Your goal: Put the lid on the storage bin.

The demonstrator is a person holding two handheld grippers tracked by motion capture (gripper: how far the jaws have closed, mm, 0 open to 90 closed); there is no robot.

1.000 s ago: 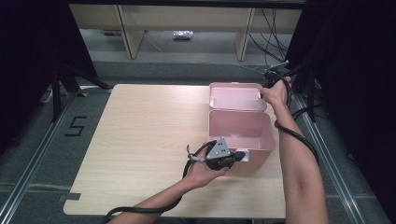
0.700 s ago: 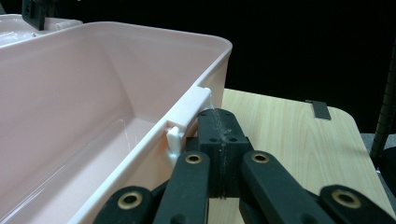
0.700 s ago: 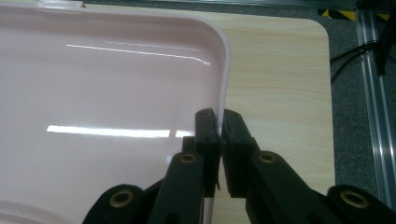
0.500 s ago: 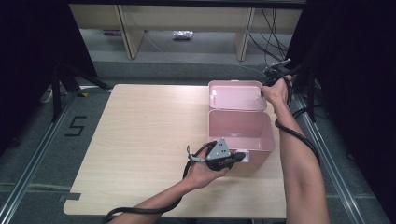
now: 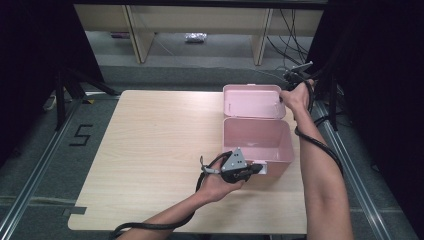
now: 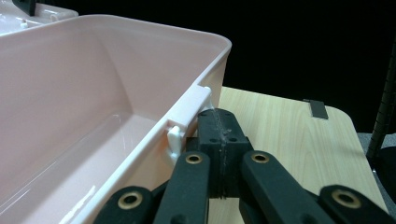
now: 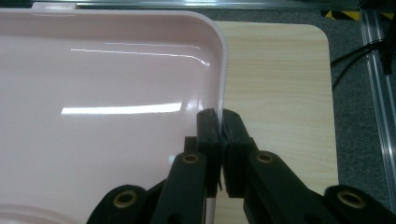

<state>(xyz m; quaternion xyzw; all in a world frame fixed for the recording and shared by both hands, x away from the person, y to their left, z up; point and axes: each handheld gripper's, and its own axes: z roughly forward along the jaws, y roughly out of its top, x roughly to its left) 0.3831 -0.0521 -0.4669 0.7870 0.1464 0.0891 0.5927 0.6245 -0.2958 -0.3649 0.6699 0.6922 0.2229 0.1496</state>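
Fingers of the right gripper (image 7: 219, 135) have just been closing on the lid (image 5: 252, 100) rim of the open pink box (image 5: 257, 142) at the tabletop's (image 5: 150, 150) right side, so a slip could drop it shut toward the left gripper (image 6: 219, 140), whose fingers are pressed together against the front latch (image 6: 187, 116).

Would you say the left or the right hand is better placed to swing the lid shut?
Probably the right: its claw is shut on the lid rim, while the left claw is closed at the box front latch, steadying it.
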